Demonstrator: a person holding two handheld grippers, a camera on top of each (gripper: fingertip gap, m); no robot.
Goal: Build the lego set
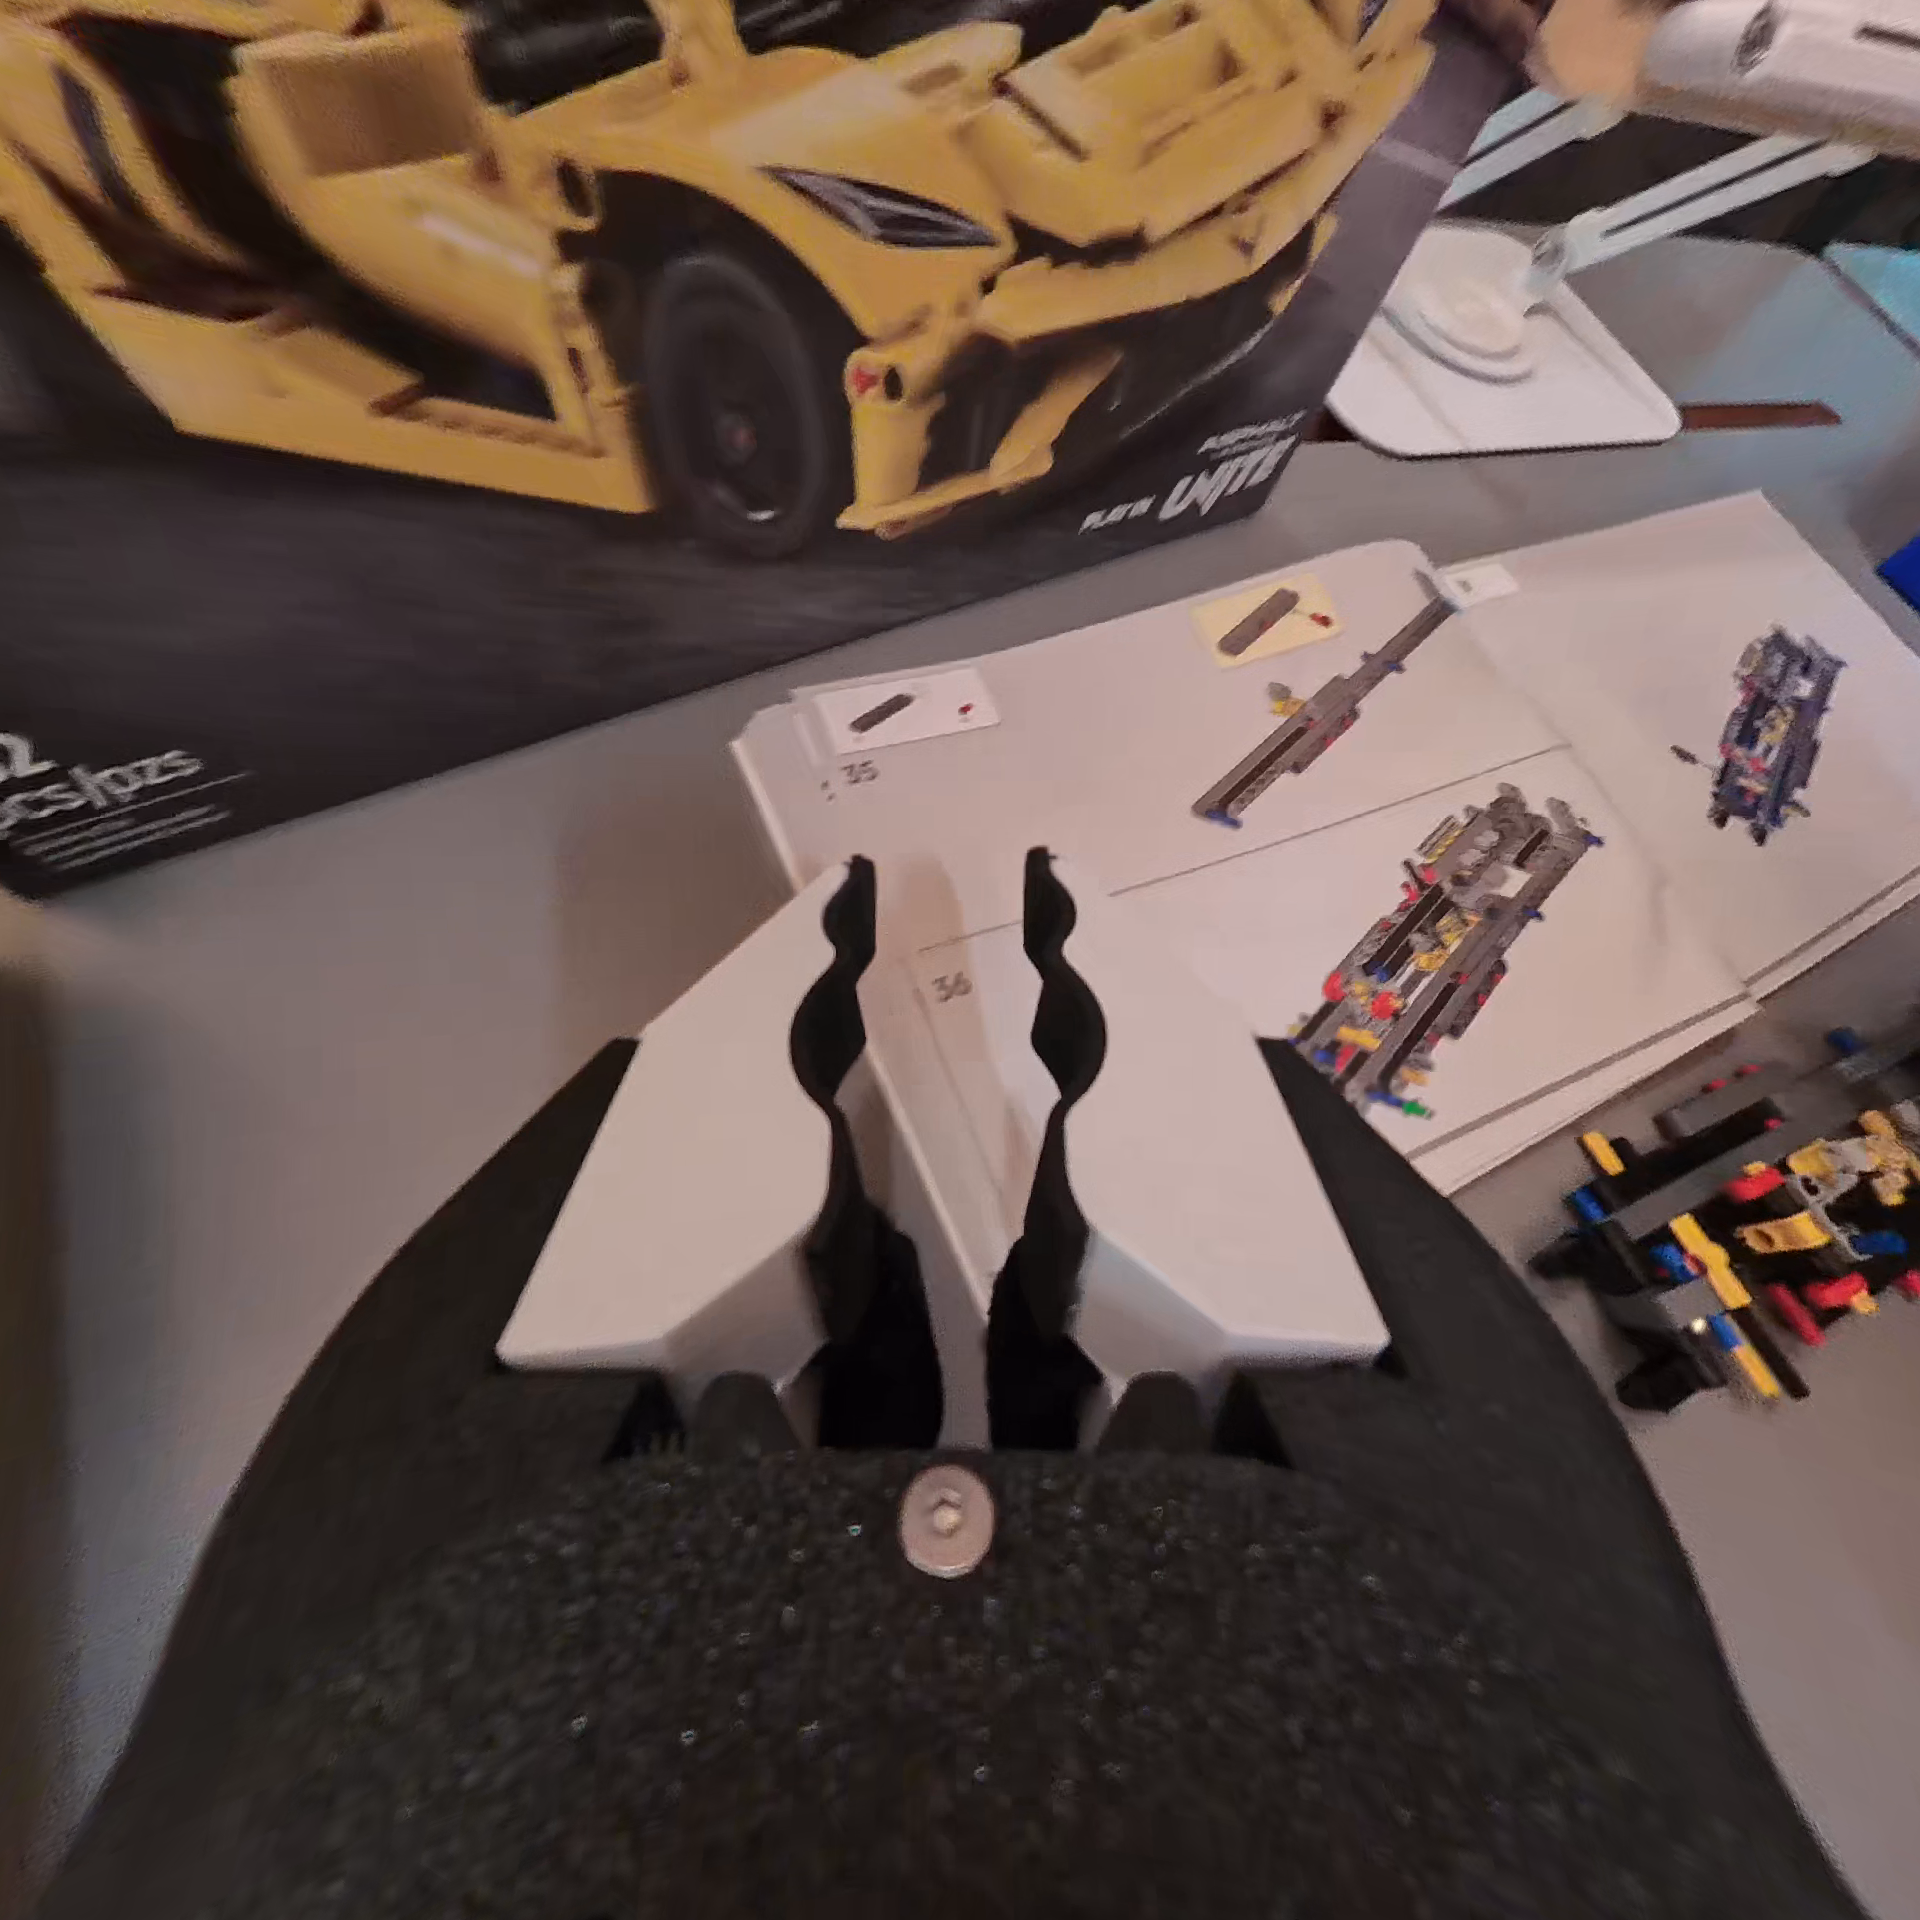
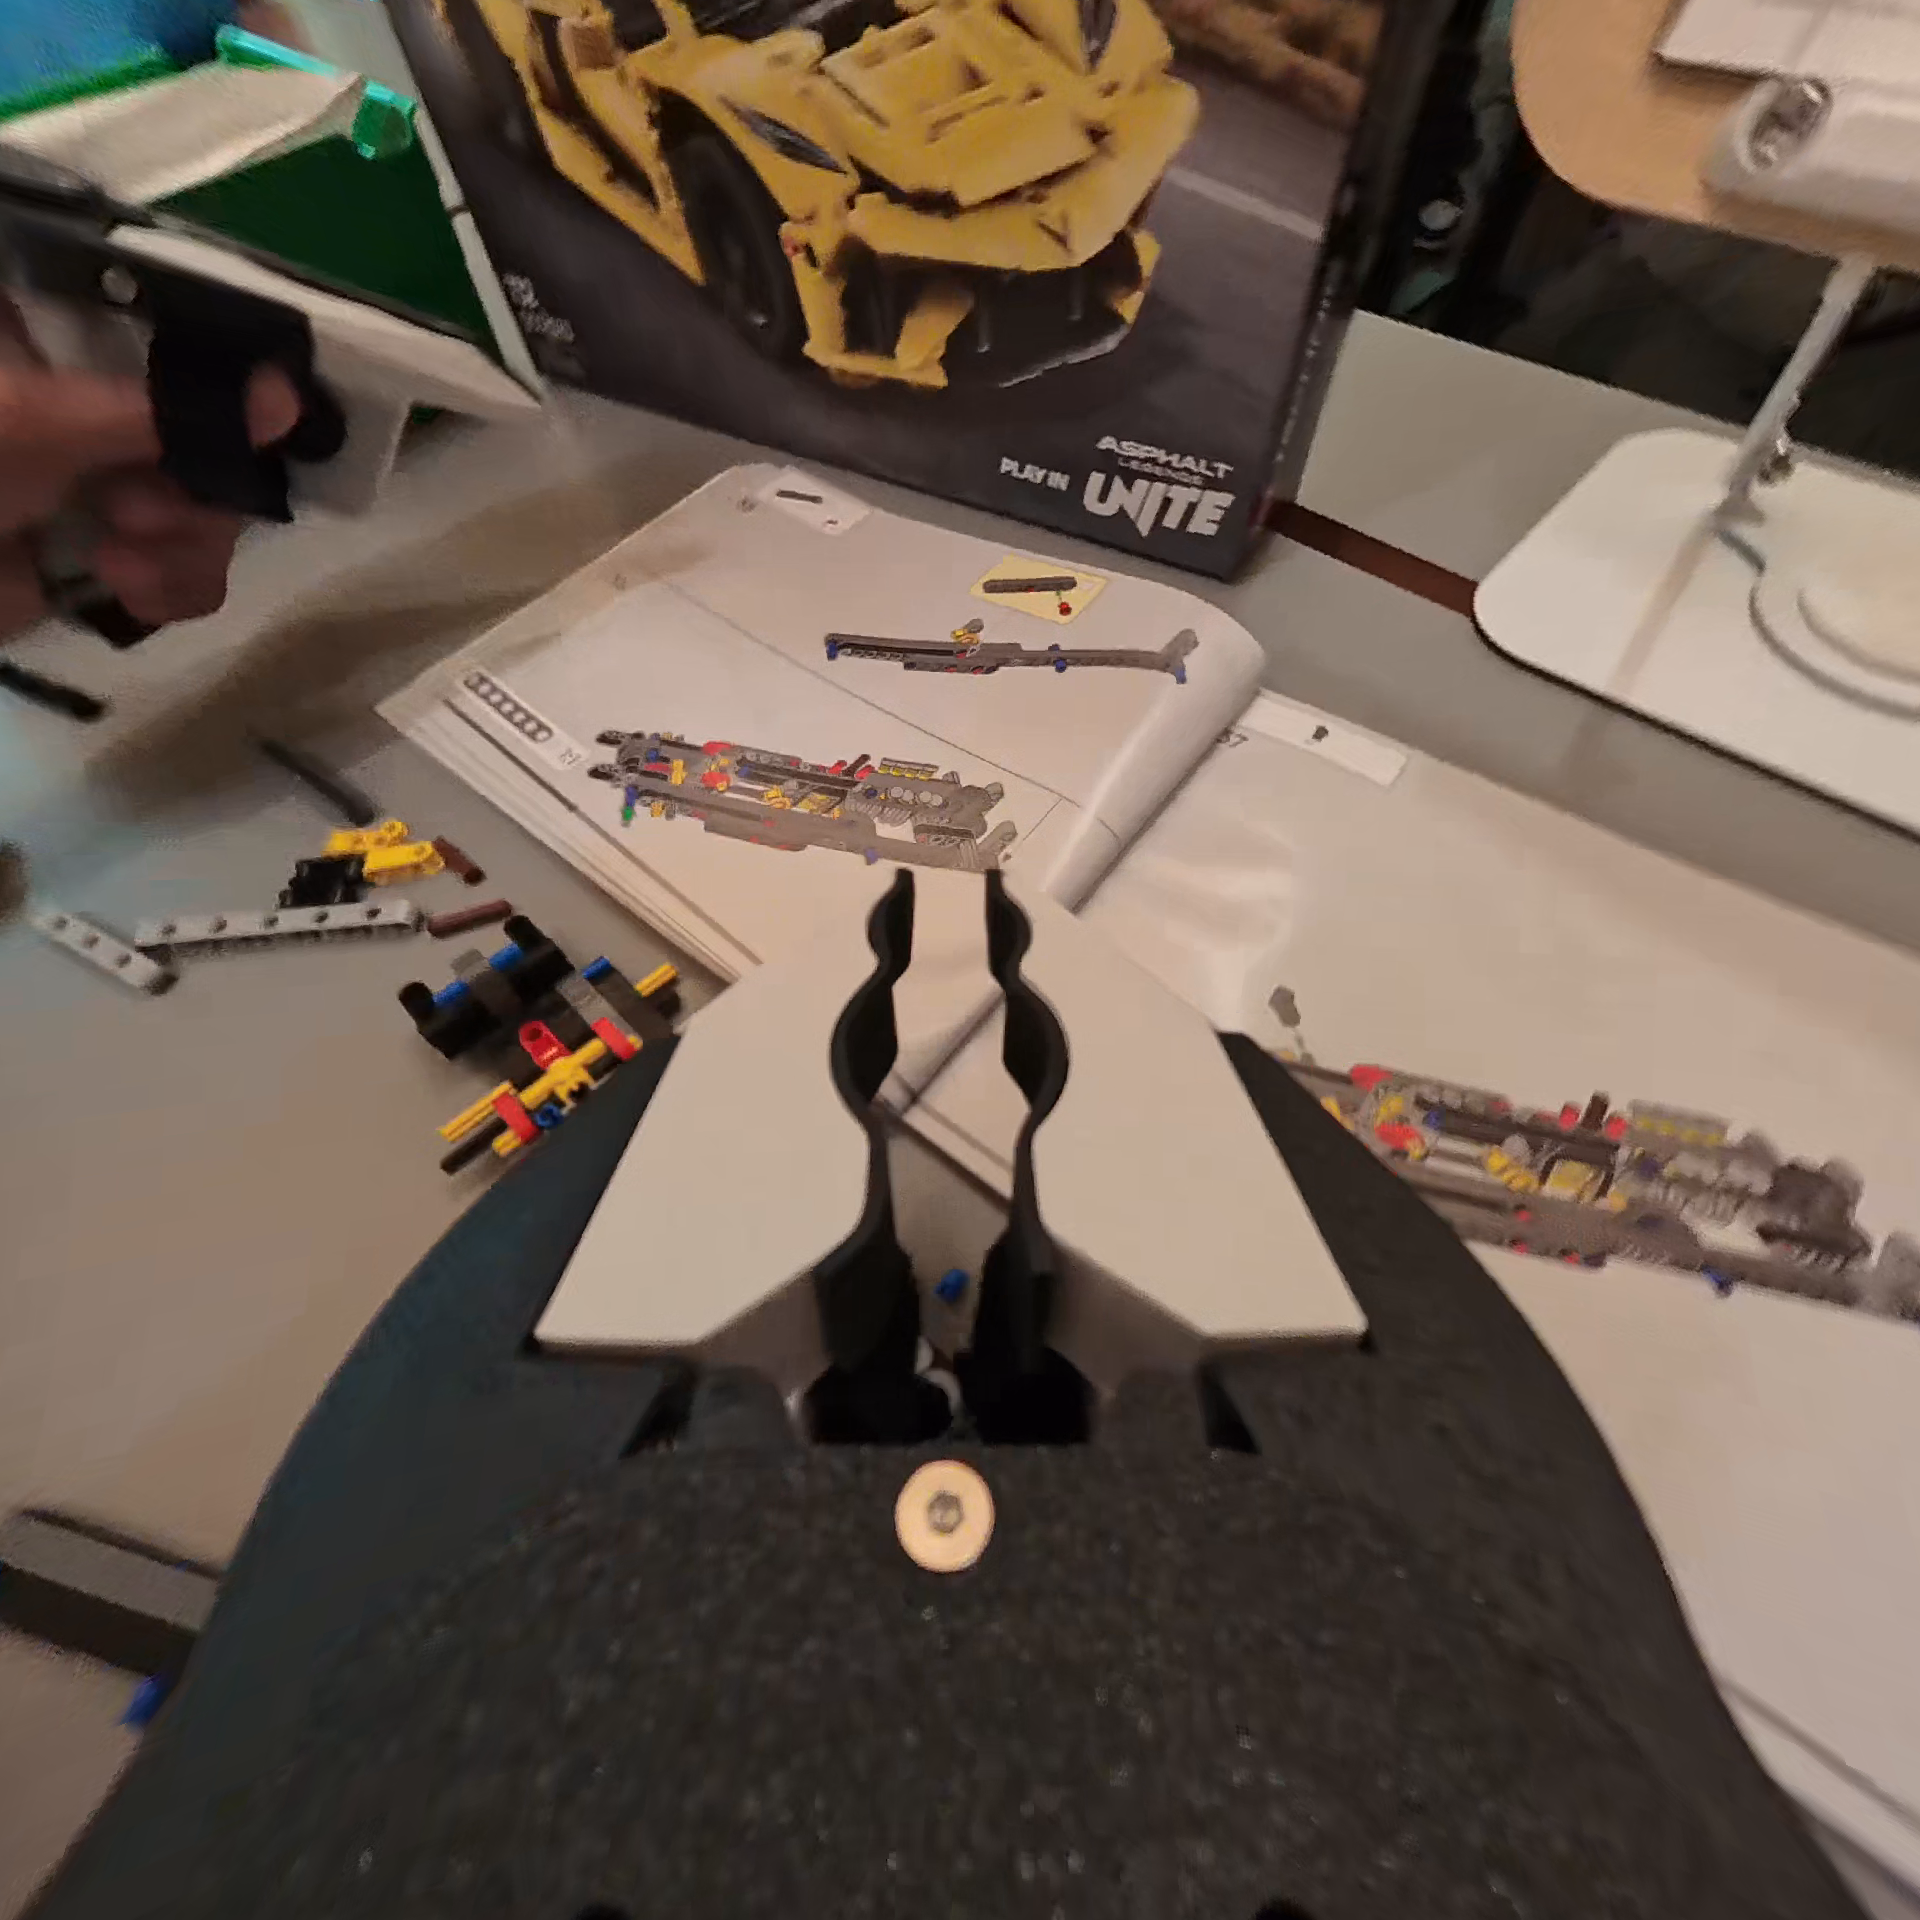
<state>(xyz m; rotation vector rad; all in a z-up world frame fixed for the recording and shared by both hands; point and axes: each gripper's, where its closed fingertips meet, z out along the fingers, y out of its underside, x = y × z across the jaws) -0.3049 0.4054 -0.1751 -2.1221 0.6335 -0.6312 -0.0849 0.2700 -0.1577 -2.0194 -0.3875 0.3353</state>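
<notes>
A partly built Lego chassis (image 1: 1745, 1236) of black, grey, yellow, red and blue pieces lies on the grey table, right of my left gripper (image 1: 951, 862). That gripper is open and empty above the open instruction booklet (image 1: 1299, 831). My right gripper (image 2: 948, 878) is open a little and empty, over the booklet's lower edge (image 2: 831, 644). The chassis (image 2: 540, 1029) lies just left of its fingers. A long grey beam (image 2: 281, 925) and a small yellow and black sub-assembly (image 2: 364, 857) lie farther left.
The set's dark box with a yellow car picture (image 1: 520, 312) (image 2: 883, 239) stands behind the booklet. A white lamp base (image 1: 1496, 353) (image 2: 1714, 582) sits at the back right. A green box (image 2: 312, 197) is at the back left. A hand (image 2: 62, 468) holds the blurred other gripper at the left. The grippers' ends are close to 25 centimetres from one another. From either gripper's tips it is about 20 centimetres to the long grey beam (image 2: 281, 925).
</notes>
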